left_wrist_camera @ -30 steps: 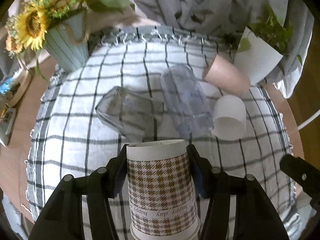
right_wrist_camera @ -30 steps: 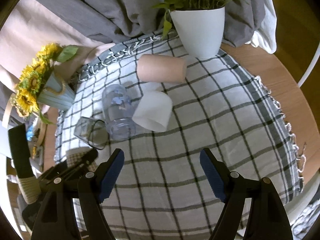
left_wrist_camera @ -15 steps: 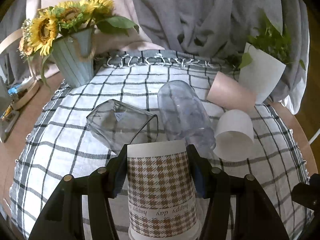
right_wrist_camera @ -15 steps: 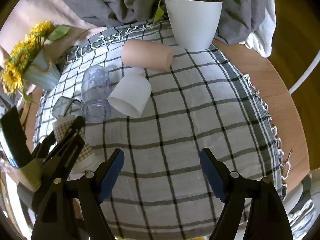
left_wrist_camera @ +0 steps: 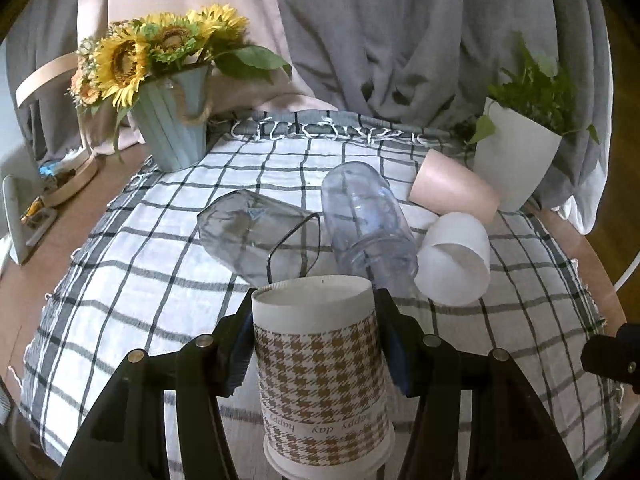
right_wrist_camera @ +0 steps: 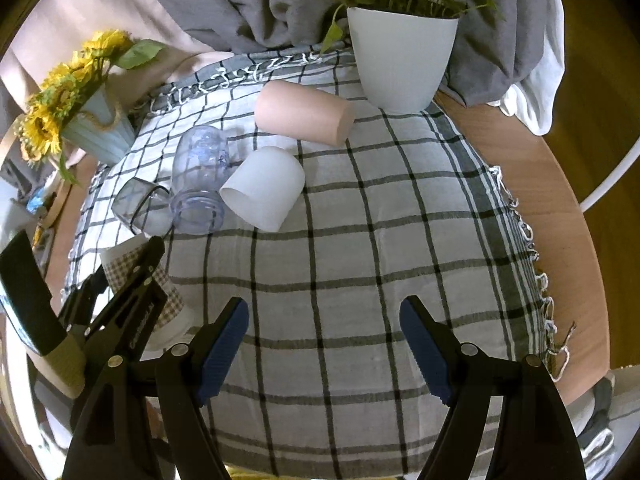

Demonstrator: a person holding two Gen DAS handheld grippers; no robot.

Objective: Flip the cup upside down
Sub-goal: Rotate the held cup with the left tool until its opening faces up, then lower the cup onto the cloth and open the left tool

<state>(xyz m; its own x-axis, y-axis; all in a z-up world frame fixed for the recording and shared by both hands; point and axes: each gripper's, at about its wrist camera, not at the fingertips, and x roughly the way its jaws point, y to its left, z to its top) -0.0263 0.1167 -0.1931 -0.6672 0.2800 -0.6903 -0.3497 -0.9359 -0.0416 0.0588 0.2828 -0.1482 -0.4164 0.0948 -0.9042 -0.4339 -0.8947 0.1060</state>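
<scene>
My left gripper [left_wrist_camera: 314,344] is shut on a brown houndstooth paper cup [left_wrist_camera: 324,372]. The cup is upside down, its wide rim low over the checked cloth [left_wrist_camera: 132,280], text inverted. It also shows in the right wrist view [right_wrist_camera: 120,272] at the left, between the left gripper's fingers [right_wrist_camera: 144,276]. My right gripper [right_wrist_camera: 324,344] is open and empty above the cloth's front.
A grey glass [left_wrist_camera: 256,236], a clear bottle-like cup [left_wrist_camera: 368,232], a white cup [left_wrist_camera: 456,264] and a pink cup [left_wrist_camera: 452,190] lie on their sides mid-table. A sunflower vase [left_wrist_camera: 172,136] stands back left, a white plant pot [left_wrist_camera: 516,160] back right.
My left gripper has lowered and levelled with the cup still held, so the view looks more across the table. My right gripper has moved closer to the table's middle.
</scene>
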